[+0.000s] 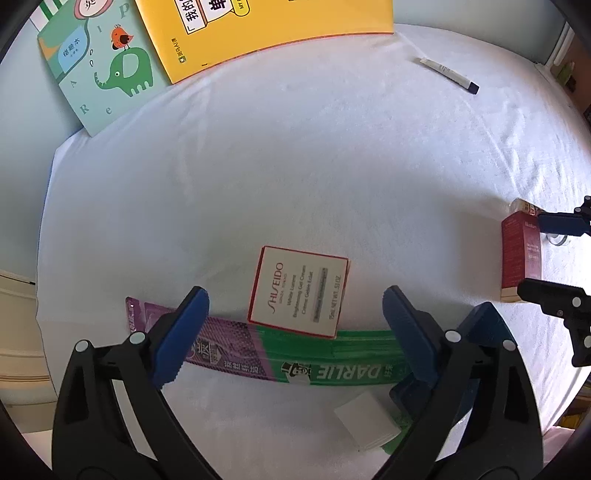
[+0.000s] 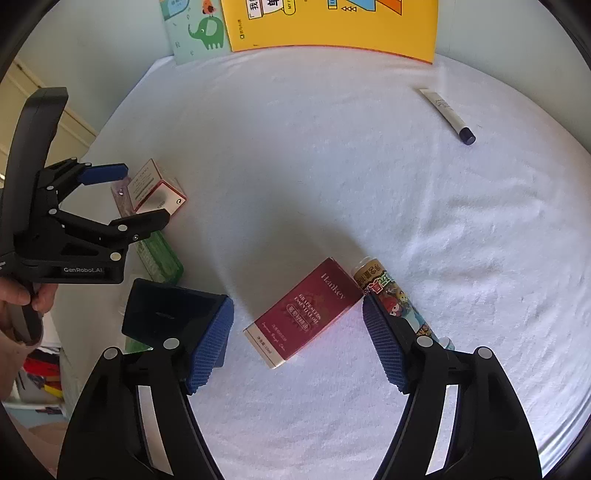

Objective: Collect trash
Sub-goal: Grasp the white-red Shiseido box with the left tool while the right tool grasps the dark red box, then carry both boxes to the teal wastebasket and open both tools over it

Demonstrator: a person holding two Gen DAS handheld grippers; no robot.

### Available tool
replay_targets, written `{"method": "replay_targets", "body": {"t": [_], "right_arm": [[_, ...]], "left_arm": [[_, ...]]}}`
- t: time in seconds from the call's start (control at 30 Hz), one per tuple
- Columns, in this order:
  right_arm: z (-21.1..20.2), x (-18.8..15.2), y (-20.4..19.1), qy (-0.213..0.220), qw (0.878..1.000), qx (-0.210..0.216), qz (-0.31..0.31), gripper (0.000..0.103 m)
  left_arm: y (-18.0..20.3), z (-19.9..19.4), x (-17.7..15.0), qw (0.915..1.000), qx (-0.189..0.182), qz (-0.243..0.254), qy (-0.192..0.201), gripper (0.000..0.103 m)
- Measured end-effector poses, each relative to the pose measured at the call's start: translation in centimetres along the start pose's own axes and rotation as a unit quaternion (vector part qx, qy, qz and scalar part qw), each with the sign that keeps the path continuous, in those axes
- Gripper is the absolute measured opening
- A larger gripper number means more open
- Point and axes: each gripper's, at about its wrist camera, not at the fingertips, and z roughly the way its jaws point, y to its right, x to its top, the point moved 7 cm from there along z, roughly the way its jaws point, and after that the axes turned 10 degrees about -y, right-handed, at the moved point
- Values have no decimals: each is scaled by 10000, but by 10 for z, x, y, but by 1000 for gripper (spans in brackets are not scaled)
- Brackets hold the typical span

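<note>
**Operator:** Looking down the left claw (image 1: 295,328), I see both blue pads spread wide with nothing pressed between them. Under the gap lies a white Shiseido box (image 1: 300,291) with a red edge, resting partly on a long Darlie toothpaste carton (image 1: 280,354), green at one end and purple at the other. Both sit on the white cloth (image 1: 295,166) covering the bench.

**Observer:** And the right side?

**Operator:** My right claw (image 2: 297,336) also stands apart, pointing steeply down. A dark red Hankey box (image 2: 306,314) lies flat between the pads, touching neither that I can see. Just beside it, against the right pad, is a small bottle with a cartoon label (image 2: 391,295).

**Observer:** Any other trash?

**Operator:** A slim white tube with a dark cap (image 2: 448,114) lies far off toward the back right, well apart from everything. A small white square of paper (image 1: 365,421) sits near the green end of the carton, by my left claw.

**Observer:** What's at the back?

**Operator:** Two books at the far edge: a yellow one (image 2: 332,26) and a pale green one with an elephant (image 2: 199,33). From the right view I also see a hand (image 2: 22,299) gripping the left claw's handle.
</note>
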Motion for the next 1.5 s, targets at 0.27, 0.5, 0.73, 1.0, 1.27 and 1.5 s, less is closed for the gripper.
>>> {"method": "replay_targets", "body": {"t": [0.27, 0.5, 0.73, 1.0, 1.27, 1.5], "right_arm": [[8, 1, 4, -55, 9999, -44, 148, 36], [-9, 5, 11, 75, 9999, -44, 116, 31], [-30, 6, 8, 290, 9995, -68, -78, 31], [-51, 2, -33, 527, 9967, 77, -619, 31], [-55, 3, -104, 560, 9863, 266, -1526, 31], [-46, -10, -188, 351, 9638, 536, -2589, 31]], "left_arm": [[8, 17, 13, 9996, -188, 190, -134, 43], [5, 12, 14, 9996, -252, 93, -55, 43], [-2, -13, 4, 9997, -171, -42, 160, 43], [-14, -52, -35, 9984, 58, -389, 405, 43], [-54, -68, -99, 9918, 270, -1181, 415, 43], [-90, -70, -183, 9753, 401, -2161, 231, 43]]}}
